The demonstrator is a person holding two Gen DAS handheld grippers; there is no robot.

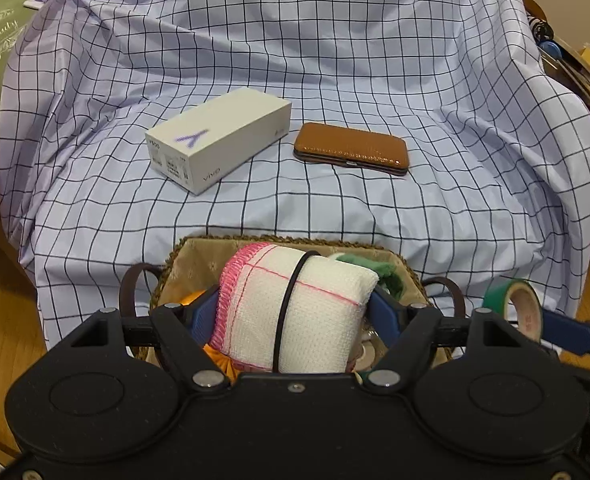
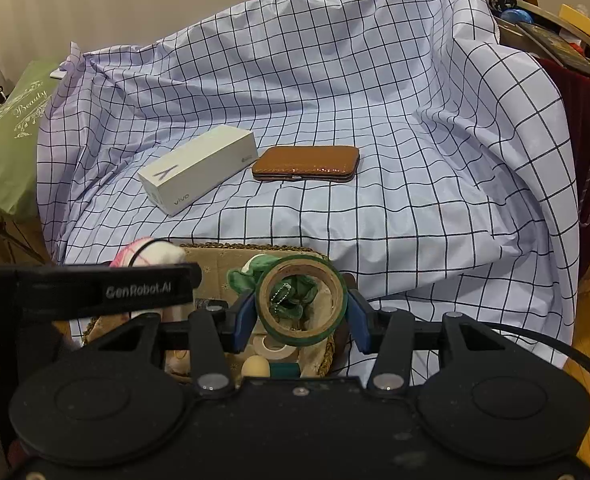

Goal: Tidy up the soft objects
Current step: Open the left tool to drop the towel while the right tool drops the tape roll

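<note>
Left gripper (image 1: 295, 312) has the white folded cloth (image 1: 295, 316) pinched between its blue pads, hanging right over the woven basket (image 1: 199, 248). Right gripper (image 2: 301, 312) is clamped on the green tape roll (image 2: 299, 300), also above the basket. I'd say the cloth wants lowering well inside the rim, beside the green plush (image 2: 291, 300), before those pads part. White phone box (image 1: 219, 140) and brown case (image 1: 351, 148) sit well apart on the checked sheet (image 1: 415, 80).

wood floor (image 1: 3, 312), plain beige wall (image 2: 135, 4), checked sheet (image 1: 335, 60) over furniture
</note>
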